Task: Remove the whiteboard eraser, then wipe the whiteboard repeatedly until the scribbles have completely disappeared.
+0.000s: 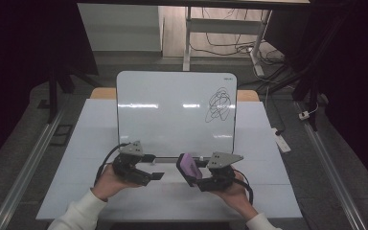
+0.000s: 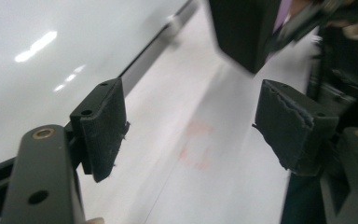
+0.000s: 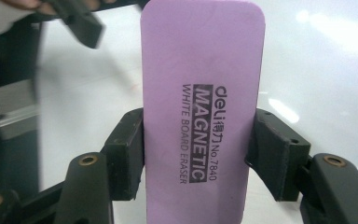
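My right claw (image 3: pixel 196 154) clamps the magnetic eraser (image 3: pixel 200 107); left claw (image 2: pixel 191 126) released. I'd press it flat across the whiteboard (image 1: pixel 172 115) scribble (image 1: pixel 219 104).

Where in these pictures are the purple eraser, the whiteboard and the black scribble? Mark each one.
purple eraser (image 3: pixel 200 112): right gripper view, printed face between the jaws.
whiteboard (image 1: pixel 167 115): high view, bare white middle.
black scribble (image 1: pixel 219 104): high view, middle of the tangle at the board's upper right.
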